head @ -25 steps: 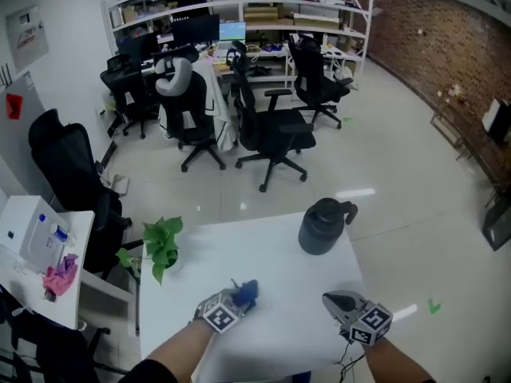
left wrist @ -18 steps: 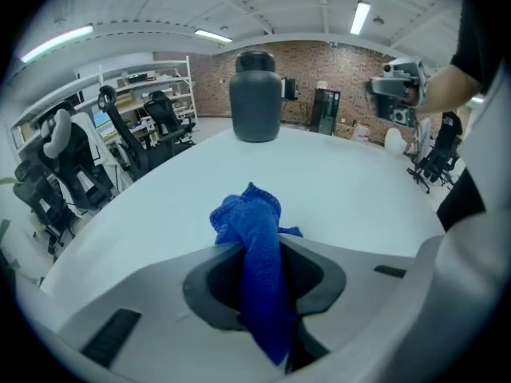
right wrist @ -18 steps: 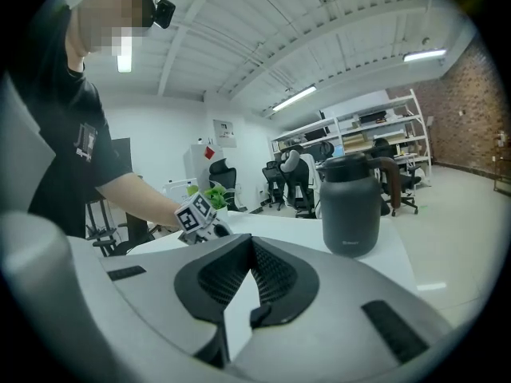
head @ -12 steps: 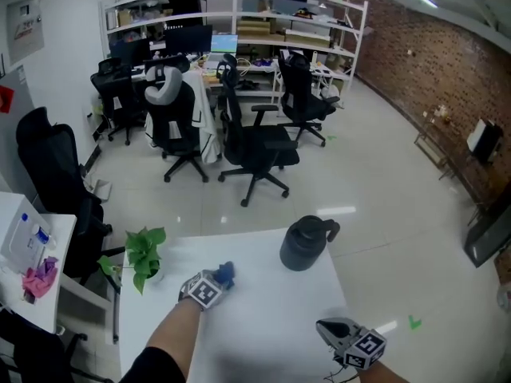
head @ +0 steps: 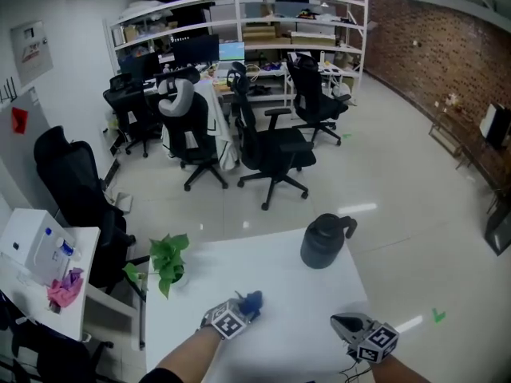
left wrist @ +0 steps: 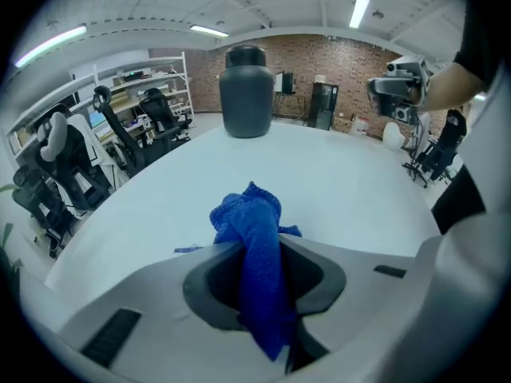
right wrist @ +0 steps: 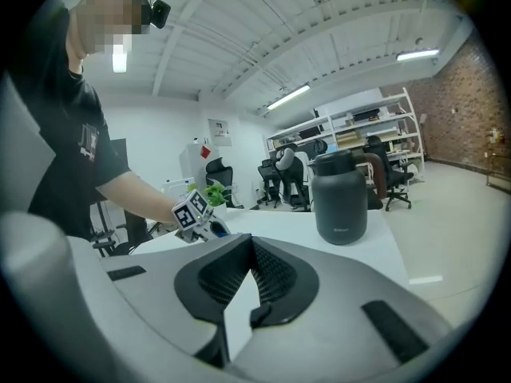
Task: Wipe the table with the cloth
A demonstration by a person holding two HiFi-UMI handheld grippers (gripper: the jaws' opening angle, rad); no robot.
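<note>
The left gripper's jaws are clamped on the blue cloth, which bunches out ahead of them over the white table, nearer the person than the dark jug and off to its left. The right gripper's jaws are pressed together with nothing between them, by the table edge below the jug.

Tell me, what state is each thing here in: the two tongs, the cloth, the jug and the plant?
Left tongs: shut on the cloth.
Cloth: bunched up, clamped, free end on the table.
Right tongs: shut, nothing between them.
Jug: upright on the table, lid on.
Plant: upright at the table's left edge.
</note>
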